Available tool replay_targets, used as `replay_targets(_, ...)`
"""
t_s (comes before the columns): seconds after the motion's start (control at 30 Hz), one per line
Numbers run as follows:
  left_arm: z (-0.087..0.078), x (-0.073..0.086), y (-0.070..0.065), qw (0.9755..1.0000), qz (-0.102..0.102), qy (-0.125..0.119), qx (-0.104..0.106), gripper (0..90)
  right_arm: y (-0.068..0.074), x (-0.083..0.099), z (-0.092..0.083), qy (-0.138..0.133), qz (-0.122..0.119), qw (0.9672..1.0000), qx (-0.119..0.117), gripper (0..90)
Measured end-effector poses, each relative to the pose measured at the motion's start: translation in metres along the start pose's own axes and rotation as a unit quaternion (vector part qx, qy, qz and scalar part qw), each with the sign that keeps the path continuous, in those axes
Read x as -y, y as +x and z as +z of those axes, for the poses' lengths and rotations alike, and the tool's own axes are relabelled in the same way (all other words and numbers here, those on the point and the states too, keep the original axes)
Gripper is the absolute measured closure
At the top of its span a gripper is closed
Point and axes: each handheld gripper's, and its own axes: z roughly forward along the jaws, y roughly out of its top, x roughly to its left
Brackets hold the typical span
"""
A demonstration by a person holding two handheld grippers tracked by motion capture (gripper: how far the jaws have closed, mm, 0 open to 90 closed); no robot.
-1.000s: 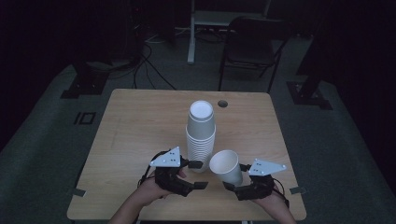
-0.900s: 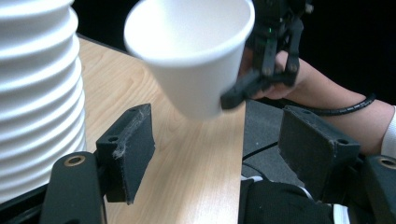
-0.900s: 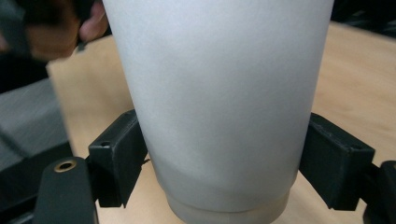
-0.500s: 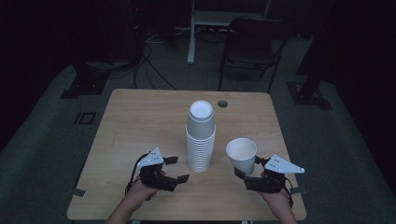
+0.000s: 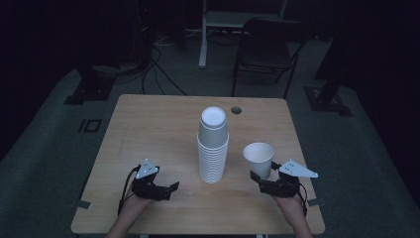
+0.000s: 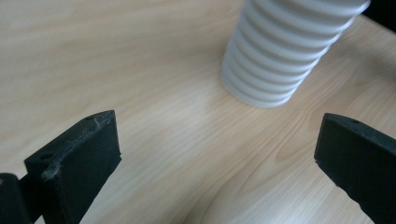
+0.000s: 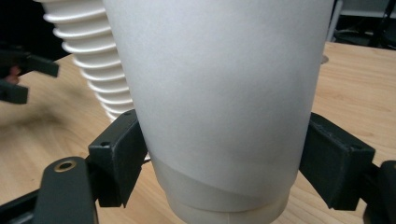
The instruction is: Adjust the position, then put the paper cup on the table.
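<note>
A tall stack of white paper cups (image 5: 213,148) stands upside down at the table's middle. Its ribbed base (image 6: 285,56) appears ahead of my left gripper (image 6: 217,135). That gripper (image 5: 171,187) rests low near the front left, apart from the stack. Its jaws have just been opening and stand wide with nothing between them. My right gripper (image 5: 257,177) is shut on the lower part of a single white cup (image 5: 258,158), held upright with its mouth up, right of the stack. In the right gripper view the cup (image 7: 219,93) sits between both pads (image 7: 119,154), with the stack (image 7: 84,51) behind.
The wooden table (image 5: 148,129) has a round cable hole (image 5: 236,109) near its far edge. A dark chair (image 5: 267,44) and a white desk leg (image 5: 203,39) stand beyond the table, with cables on the floor. The left gripper (image 7: 18,74) shows far off in the right gripper view.
My left gripper drew back from the stack toward the front left and its jaws opened. My right gripper carried the single cup rightward, away from the stack, and set it upright.
</note>
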Motion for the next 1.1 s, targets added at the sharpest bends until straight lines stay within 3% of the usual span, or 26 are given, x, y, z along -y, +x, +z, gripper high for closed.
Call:
replay_targets(0.2, -0.004, 0.013, 0.01, 0.9999, -0.012, 0.01, -0.002, 0.7, -0.011, 0.003, 0.014, 0.008, 0.007, 0.9998, 0.019, 21.1)
replay_targets(0.23, -0.005, 0.02, 0.012, 0.9998, -0.012, 0.014, -0.012, 0.7, -0.02, 0.005, 0.025, 0.01, 0.015, 0.9993, 0.031, 21.1)
replay_targets(0.5, -0.013, 0.032, 0.023, 0.9983, -0.038, 0.012, -0.042, 0.7, -0.041, 0.002, 0.057, 0.017, 0.029, 0.9969, 0.071, 21.1)
replay_targets(0.57, -0.019, 0.036, 0.029, 0.9964, -0.052, 0.001, -0.066, 0.6, -0.047, 0.0, 0.066, 0.015, 0.036, 0.9959, 0.081, 21.1)
replay_targets(0.67, -0.021, 0.038, 0.031, 0.9958, -0.058, -0.004, -0.071, 0.7, -0.052, -0.002, 0.073, 0.014, 0.041, 0.9948, 0.092, 21.1)
replay_targets(0.7, -0.025, 0.044, 0.036, 0.9946, -0.069, -0.009, -0.077, 0.7, -0.058, -0.002, 0.08, 0.015, 0.05, 0.9938, 0.099, 21.1)
replay_targets(0.83, -0.025, 0.047, 0.038, 0.9944, -0.067, -0.005, -0.081, 0.7, -0.064, 0.001, 0.09, 0.02, 0.056, 0.9925, 0.107, 21.1)
replay_targets(0.97, -0.024, 0.047, 0.036, 0.9946, -0.062, -0.004, -0.083, 0.7, -0.066, 0.01, 0.105, 0.046, 0.05, 0.9903, 0.121, 21.0)
replay_targets(1.1, -0.024, 0.048, 0.036, 0.9948, -0.059, -0.001, -0.082, 0.7, -0.066, 0.019, 0.112, 0.06, 0.053, 0.9894, 0.121, 20.9)
